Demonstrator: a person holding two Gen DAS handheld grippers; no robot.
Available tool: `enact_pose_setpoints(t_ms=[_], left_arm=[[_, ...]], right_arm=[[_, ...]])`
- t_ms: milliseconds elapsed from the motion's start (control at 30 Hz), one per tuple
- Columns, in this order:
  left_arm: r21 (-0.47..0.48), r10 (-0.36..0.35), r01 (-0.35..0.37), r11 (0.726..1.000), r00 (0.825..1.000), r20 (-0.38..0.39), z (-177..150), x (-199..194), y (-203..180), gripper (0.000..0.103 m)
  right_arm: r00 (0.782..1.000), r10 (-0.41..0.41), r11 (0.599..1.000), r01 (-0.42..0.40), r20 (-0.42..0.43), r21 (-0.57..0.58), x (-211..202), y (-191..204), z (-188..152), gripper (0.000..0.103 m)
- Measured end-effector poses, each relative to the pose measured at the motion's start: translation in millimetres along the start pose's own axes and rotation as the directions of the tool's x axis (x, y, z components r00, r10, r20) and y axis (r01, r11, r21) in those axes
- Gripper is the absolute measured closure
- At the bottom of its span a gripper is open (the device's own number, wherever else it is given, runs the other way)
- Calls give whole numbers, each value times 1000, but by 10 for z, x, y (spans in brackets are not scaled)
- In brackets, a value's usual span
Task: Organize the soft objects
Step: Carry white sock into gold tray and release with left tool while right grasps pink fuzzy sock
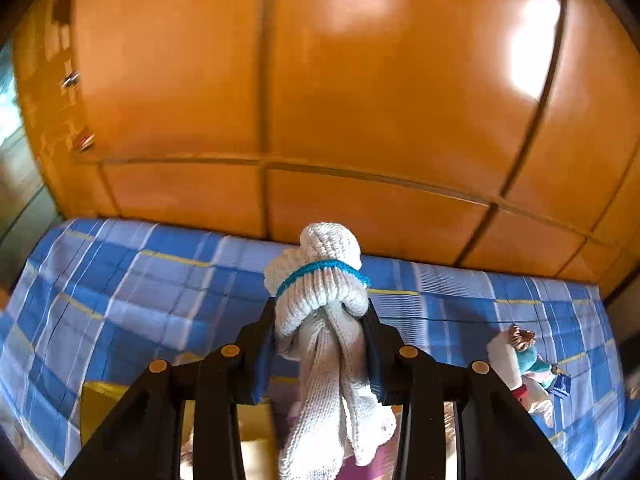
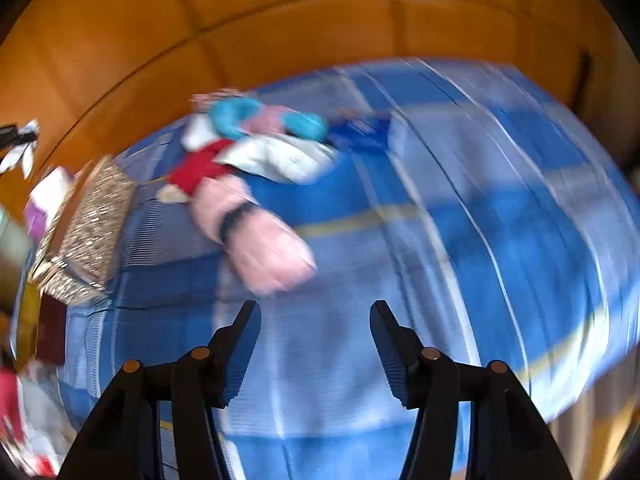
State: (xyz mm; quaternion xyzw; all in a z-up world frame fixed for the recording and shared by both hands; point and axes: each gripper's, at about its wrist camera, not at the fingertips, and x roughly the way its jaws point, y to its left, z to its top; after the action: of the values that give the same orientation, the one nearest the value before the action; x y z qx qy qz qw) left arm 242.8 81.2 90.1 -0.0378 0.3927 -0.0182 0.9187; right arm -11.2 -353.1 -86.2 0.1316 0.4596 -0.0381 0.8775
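My left gripper is shut on a white knitted bundle with a teal band. The bundle bulges above the fingertips and its loose ends hang down between the black fingers, above a bed with a blue checked sheet. A plush doll in teal, white and red lies on the sheet to the right. In the blurred right wrist view my right gripper stands open over the blue checked sheet with nothing between its fingers. The doll, with pink legs, lies just beyond the left fingertip.
Orange wooden wardrobe doors rise behind the bed. A yellow box shows below the left gripper. At the left of the right wrist view sit a glittery silver bag and red and white items.
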Motion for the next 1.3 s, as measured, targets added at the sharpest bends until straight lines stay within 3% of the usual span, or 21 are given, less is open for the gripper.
enact_pose_setpoints(t_ms=[67,100,267,433,500,533,567,667,967,1067,1300], left_arm=[[-14,21,-21,1000,1000,11,-120,-74,219,65],[-17,29,-28,999,999,15,-178,-108,311,65],[-101,31,-30,994,999,8,-589,-304,815,65],[-174,55,-58,983,998,-25,-1057,-410,1280,65],[-184,68,-76,980,996,-53,-1265,-401,1386,65],[-187,71,-82,979,995,-65,-1368,-396,1425,65],[-196,69,-83,977,995,-79,-1490,-382,1459,65],[-218,45,-71,973,992,-120,-1787,-334,1478,65],[-202,-35,-9,979,977,-210,-2384,-138,1110,64],[-167,-34,-4,986,974,-223,-2456,-91,967,61],[-79,55,-67,995,988,-144,-2532,-251,754,45]], right_arm=[[1000,-5,995,6,5,-100,71,173,157,28],[1000,-14,990,15,4,-142,110,251,219,26],[997,-59,945,43,-41,-323,429,574,470,26],[986,-130,916,79,-107,-393,839,694,572,26],[981,-133,917,67,-143,-394,967,706,578,33],[980,-128,918,59,-153,-391,1001,711,574,48],[980,-121,922,52,-156,-384,1034,721,571,51],[983,-118,921,55,-142,-385,1039,754,561,57],[985,-71,952,21,-154,-305,1055,649,538,57],[986,-82,953,34,-147,-302,1064,656,549,56],[991,-76,959,44,-107,-280,1010,638,473,56]])
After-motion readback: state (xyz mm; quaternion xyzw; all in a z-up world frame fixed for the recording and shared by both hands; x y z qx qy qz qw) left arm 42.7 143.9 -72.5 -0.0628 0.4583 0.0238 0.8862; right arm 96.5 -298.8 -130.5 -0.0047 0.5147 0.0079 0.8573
